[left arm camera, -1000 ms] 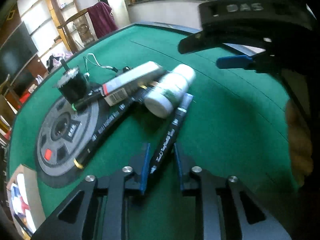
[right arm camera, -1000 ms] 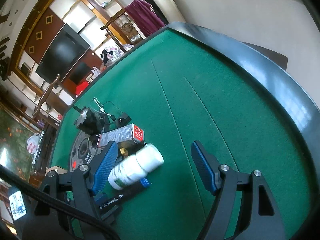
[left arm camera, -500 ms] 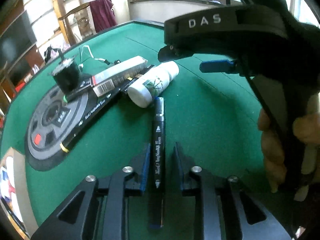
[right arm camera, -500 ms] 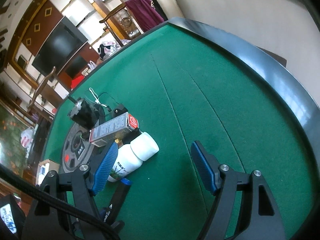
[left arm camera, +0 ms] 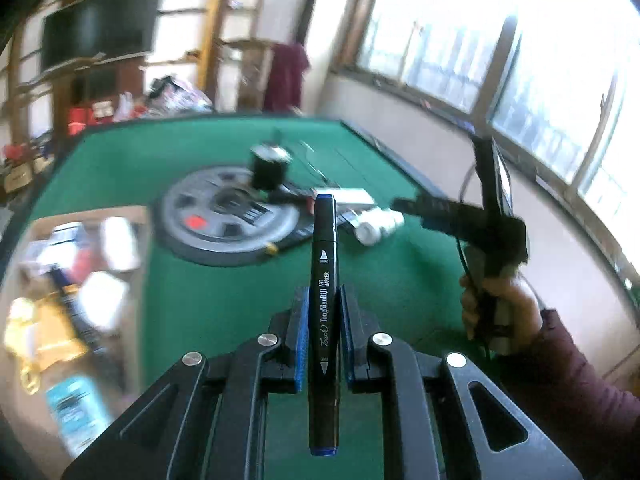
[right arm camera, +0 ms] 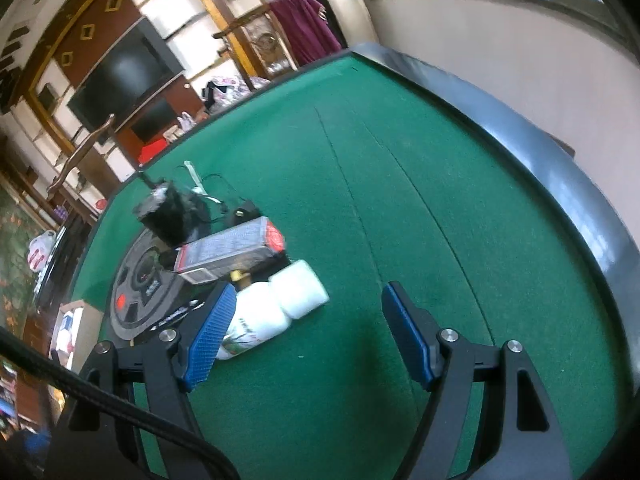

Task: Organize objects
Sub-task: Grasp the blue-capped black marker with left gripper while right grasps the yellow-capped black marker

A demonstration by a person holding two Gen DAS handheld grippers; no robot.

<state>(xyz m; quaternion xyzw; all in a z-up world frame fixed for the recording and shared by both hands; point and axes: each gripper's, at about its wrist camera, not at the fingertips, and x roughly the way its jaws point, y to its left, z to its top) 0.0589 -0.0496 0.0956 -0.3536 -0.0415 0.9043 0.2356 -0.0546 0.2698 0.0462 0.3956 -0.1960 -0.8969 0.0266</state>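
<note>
My left gripper point(left arm camera: 324, 300) is shut on a black art marker point(left arm camera: 325, 280) with blue ends and holds it lifted above the green table point(left arm camera: 224, 292). A white bottle point(left arm camera: 378, 226) lies on the table beside a long silver box point(left arm camera: 348, 197) and a black motor point(left arm camera: 267, 166). My right gripper point(right arm camera: 308, 308) is open and empty above the felt, its left finger close to the white bottle point(right arm camera: 280, 304). The silver box point(right arm camera: 230, 254) and motor point(right arm camera: 170, 212) lie behind it. The right gripper also shows in the left wrist view point(left arm camera: 424, 210), hand-held.
A grey round disc point(left arm camera: 228, 216) lies under the motor; it also shows in the right wrist view point(right arm camera: 144, 284). An open box of mixed items point(left arm camera: 68, 300) sits at the table's left. The dark padded table rim point(right arm camera: 540, 168) curves along the right.
My left gripper has lifted the marker off the table and swung up and back, away from the pile. The right gripper has barely moved.
</note>
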